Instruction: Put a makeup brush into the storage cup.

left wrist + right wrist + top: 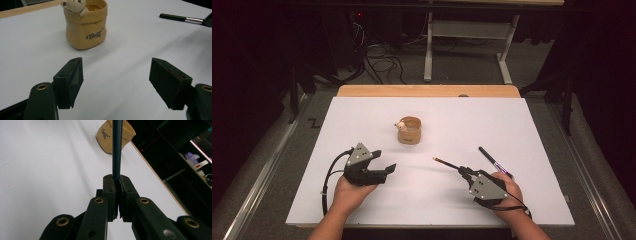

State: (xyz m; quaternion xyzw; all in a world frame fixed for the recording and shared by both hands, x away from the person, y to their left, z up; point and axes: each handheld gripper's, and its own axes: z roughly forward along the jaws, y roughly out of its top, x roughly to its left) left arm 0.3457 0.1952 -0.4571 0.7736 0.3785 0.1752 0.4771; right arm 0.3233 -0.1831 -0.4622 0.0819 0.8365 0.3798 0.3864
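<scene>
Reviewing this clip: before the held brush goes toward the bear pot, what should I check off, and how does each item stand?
1. Right hand-held gripper shut on the brush: ok.
2. Left hand-held gripper open, nothing between its jaws: ok.
3. Bear pot upright, mouth open: ok.
4. White sheet between brush tip and pot free of things: ok.
5. Second brush lying apart from the pot: ok.
6. Pot contents: cannot tell.

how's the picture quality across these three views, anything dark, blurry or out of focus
High view: white table cover evenly lit, surrounding room very dark, image slightly soft. Left gripper view: bear pot fairly sharp, near jaws of the left gripper softer, long soft shadows on the cover. Right gripper view: right gripper and its brush reasonably sharp; the pot behind and background right of the table blurred, dim.
</scene>
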